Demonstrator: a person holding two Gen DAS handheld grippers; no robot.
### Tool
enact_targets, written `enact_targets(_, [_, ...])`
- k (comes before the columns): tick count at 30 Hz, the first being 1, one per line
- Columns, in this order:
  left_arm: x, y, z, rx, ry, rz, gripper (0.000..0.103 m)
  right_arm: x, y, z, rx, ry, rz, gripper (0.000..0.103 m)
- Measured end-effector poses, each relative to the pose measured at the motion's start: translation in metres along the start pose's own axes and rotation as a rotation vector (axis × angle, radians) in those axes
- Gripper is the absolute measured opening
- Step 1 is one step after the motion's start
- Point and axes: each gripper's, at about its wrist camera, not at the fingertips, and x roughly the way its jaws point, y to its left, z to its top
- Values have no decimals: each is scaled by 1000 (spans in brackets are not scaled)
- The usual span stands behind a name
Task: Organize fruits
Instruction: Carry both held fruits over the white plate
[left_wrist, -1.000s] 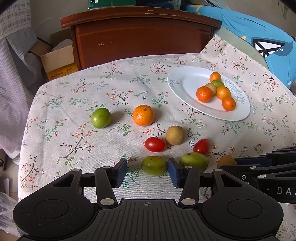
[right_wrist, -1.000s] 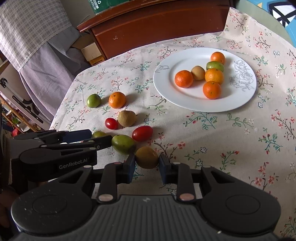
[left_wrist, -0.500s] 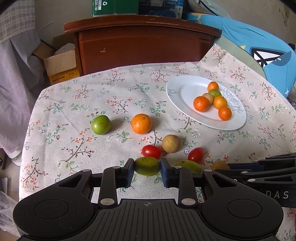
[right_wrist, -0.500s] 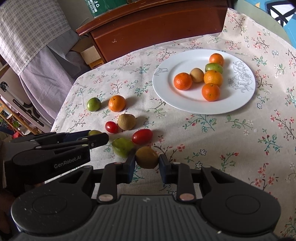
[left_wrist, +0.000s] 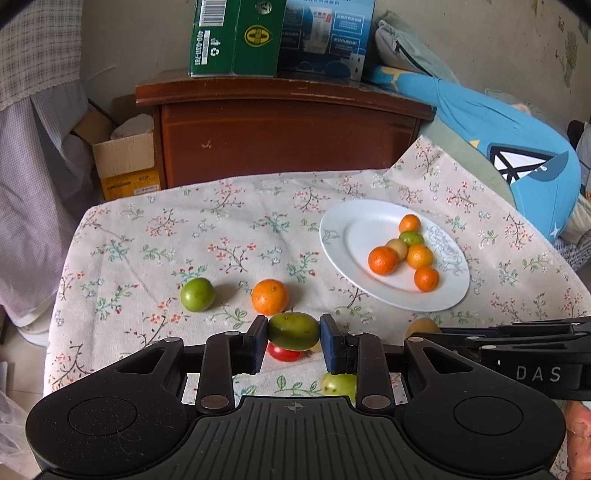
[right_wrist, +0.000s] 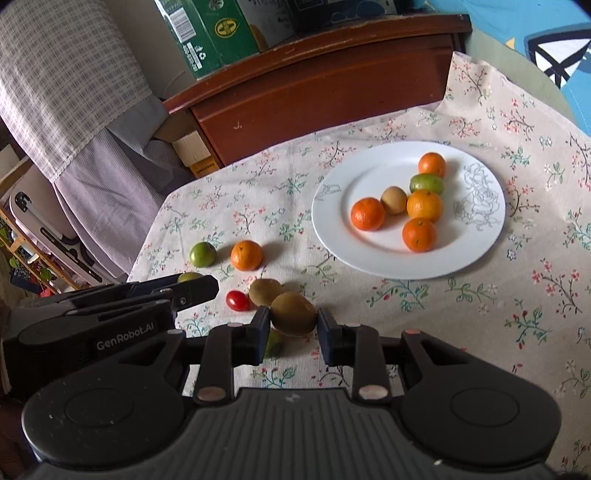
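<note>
Left wrist view takes in the worktop (left_wrist: 258, 221), draped in a flowered cloth, with a dark wooden cabinet (left_wrist: 284, 129) behind it and two cartons on top. A white plate (left_wrist: 340, 236) sits toward the right side of the cloth – four oranges, a green fruit and a brown one lie bunched on it. Loose on the cloth are an orange (left_wrist: 269, 296) and a round green fruit (left_wrist: 197, 294) side by side, a red tomato (right_wrist: 237, 300) and a brown fruit (right_wrist: 264, 291) nearer. The left gripper (left_wrist: 294, 338) has its jaws clenched on a green plum (left_wrist: 293, 331), raised above the tomato. The right gripper (right_wrist: 293, 325) has its jaws clamped on a brown kiwi (right_wrist: 294, 314) – held above the cloth, short of the plate.
</note>
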Motion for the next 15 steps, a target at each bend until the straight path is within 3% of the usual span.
enact_targets(15, [20, -12, 50, -21, -15, -90, 28, -25, -31, 46, 77, -109, -23, 28])
